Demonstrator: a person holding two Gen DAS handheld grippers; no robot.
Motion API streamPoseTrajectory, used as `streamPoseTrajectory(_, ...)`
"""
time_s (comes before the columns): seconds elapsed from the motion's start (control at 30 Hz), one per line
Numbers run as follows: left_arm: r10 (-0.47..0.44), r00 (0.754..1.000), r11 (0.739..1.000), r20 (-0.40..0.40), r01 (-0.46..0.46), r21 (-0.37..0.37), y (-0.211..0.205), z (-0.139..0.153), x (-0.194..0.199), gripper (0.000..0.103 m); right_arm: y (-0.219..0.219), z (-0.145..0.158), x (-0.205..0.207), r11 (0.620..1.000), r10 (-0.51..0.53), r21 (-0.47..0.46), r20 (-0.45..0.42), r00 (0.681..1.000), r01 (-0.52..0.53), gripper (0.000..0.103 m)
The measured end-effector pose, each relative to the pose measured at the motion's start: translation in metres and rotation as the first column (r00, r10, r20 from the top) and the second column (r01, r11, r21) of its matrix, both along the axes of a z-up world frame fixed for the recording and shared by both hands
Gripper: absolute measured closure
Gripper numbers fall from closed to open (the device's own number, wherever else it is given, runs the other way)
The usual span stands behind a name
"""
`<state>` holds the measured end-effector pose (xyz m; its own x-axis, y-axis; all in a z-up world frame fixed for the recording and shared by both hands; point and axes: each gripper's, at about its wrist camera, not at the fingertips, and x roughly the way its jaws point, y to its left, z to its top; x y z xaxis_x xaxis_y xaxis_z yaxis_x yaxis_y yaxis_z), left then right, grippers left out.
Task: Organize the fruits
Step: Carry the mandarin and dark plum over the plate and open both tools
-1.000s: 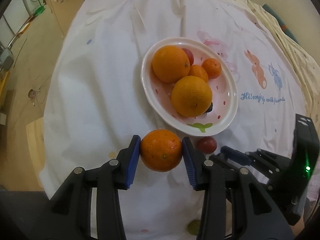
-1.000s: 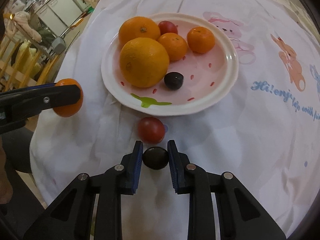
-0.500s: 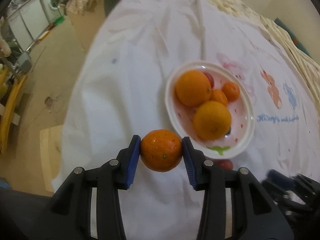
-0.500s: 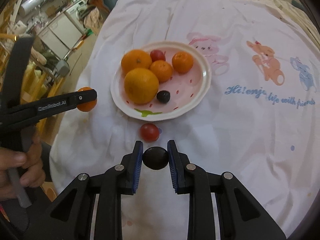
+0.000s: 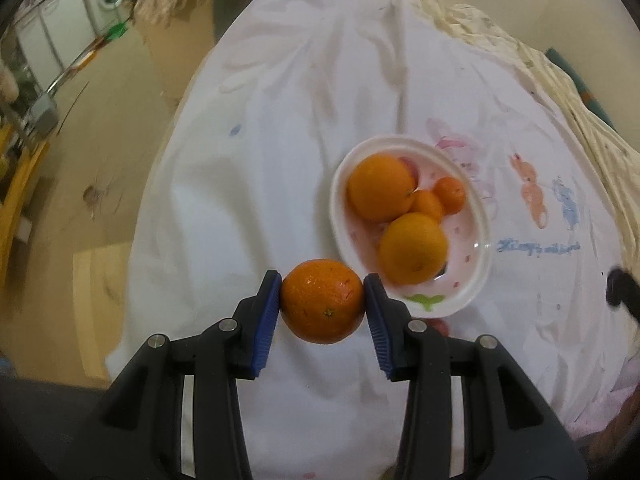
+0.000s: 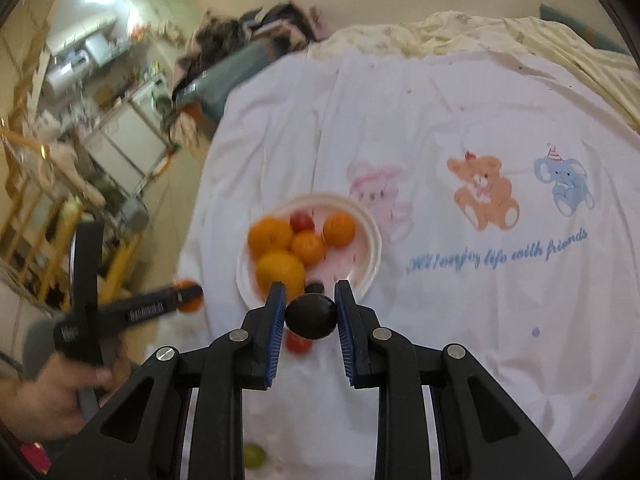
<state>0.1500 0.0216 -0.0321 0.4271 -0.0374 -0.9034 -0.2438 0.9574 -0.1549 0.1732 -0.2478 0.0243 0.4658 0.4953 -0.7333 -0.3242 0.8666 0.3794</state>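
My left gripper (image 5: 322, 302) is shut on an orange (image 5: 322, 301) and holds it high above the table, left of the white plate (image 5: 486, 236). The plate holds two large oranges (image 5: 380, 186), two small mandarins (image 5: 450, 195) and a red fruit. My right gripper (image 6: 310, 312) is shut on a dark plum (image 6: 310, 317), raised above the near rim of the plate (image 6: 374, 248). A red cherry tomato (image 6: 299, 343) lies on the cloth just below the plum. Another dark fruit (image 6: 316, 287) sits in the plate. The left gripper (image 6: 188, 295) with its orange also shows in the right wrist view.
A white tablecloth (image 6: 480, 320) with cartoon animals and blue writing covers the round table. A green grape (image 6: 253, 455) lies near the table's front edge. The floor and kitchen furniture (image 6: 120, 132) lie beyond the table's left edge.
Both grippers have risen well away from the table with their fruits still held. The plate now looks smaller and farther in both views.
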Motion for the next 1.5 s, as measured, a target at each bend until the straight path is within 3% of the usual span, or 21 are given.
streamPoseTrajectory(0.13,-0.042,0.998,0.998,0.037,0.041,0.037,-0.002,0.019,0.016,0.065,-0.008,0.006,0.023,0.996,-0.022,0.090,-0.017,1.000,0.023,0.077)
streamPoseTrajectory(0.27,-0.088,0.996,0.996,0.026,0.087,0.016,0.004,0.023,0.039,0.065,-0.008,-0.001,0.047,0.992,-0.022,0.126,-0.050,0.999,0.028,0.077)
streamPoseTrajectory(0.47,-0.097,0.993,0.993,-0.064,0.092,-0.078,0.009,-0.003,0.067,0.065,0.003,-0.026,0.072,0.993,-0.011,0.114,-0.114,0.993,0.024,0.077)
streamPoseTrajectory(0.6,-0.109,0.987,0.990,-0.116,0.097,-0.102,-0.002,-0.029,0.075,0.065,0.013,-0.048,0.082,0.996,0.005,0.087,-0.157,0.988,0.008,0.077)
streamPoseTrajectory(0.83,-0.127,0.983,0.988,-0.135,0.113,-0.108,-0.011,-0.049,0.081,0.065,0.026,-0.081,0.095,0.999,0.019,0.053,-0.224,0.974,-0.007,0.077)
streamPoseTrajectory(1.03,-0.084,0.986,0.988,-0.145,0.063,-0.144,-0.005,-0.055,0.089,0.065,0.027,-0.102,0.102,0.999,0.012,0.053,-0.273,0.962,0.003,0.077)
streamPoseTrajectory(1.43,-0.103,0.987,0.993,-0.120,0.095,-0.068,-0.014,-0.056,0.091,0.064,0.030,-0.118,0.102,1.000,0.006,0.024,-0.302,0.953,0.001,0.076)
streamPoseTrajectory(1.5,-0.107,0.987,0.994,-0.120,0.102,-0.050,-0.017,-0.055,0.092,0.058,0.033,-0.123,0.101,1.000,0.017,0.016,-0.311,0.950,-0.013,0.076)
